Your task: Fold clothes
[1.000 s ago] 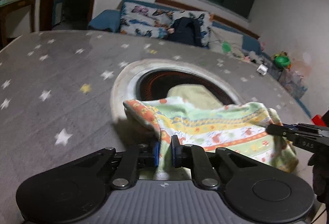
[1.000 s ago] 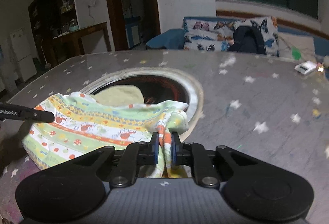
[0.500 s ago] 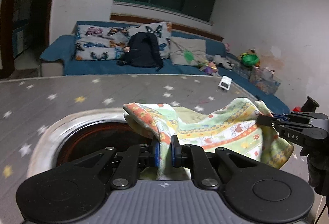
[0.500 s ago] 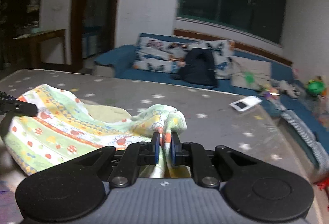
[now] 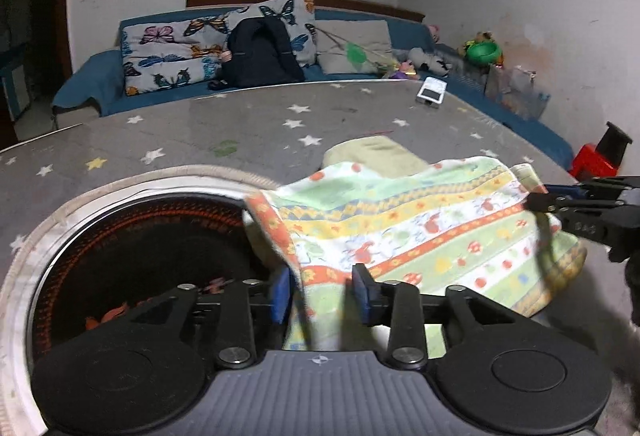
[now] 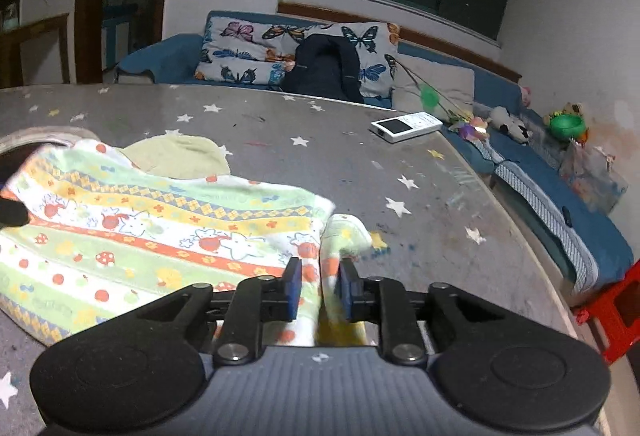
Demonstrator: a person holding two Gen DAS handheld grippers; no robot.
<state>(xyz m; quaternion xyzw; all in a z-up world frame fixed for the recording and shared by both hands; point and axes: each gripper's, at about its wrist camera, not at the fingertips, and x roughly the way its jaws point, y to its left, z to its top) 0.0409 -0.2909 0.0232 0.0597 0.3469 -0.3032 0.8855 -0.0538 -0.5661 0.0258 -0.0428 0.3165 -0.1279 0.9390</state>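
A striped child's garment (image 5: 420, 236) printed with mushrooms and stars lies spread on the grey star-patterned table (image 5: 240, 124), over a pale yellow cloth (image 5: 372, 152). My left gripper (image 5: 320, 292) stands open, the garment's orange-trimmed left corner lying loose between its blue pads. In the right wrist view the garment (image 6: 160, 220) stretches leftwards. My right gripper (image 6: 320, 288) is open around the garment's bunched right corner. That right gripper (image 5: 538, 201) also shows at the garment's far right edge in the left wrist view. A dark tip of the left gripper (image 6: 12, 212) sits at the garment's left edge.
A round dark well with a pale rim (image 5: 120, 180) is sunk in the table left of the garment. A white device (image 6: 406, 126) lies near the table's far edge. Behind are a blue sofa (image 6: 168, 56) with a black backpack (image 6: 324, 70) and a red stool (image 6: 616, 312) on the right.
Both grippers carried the garment rightwards off the round well and lowered it onto the table. Both jaws, which were shut on its corners, have parted.
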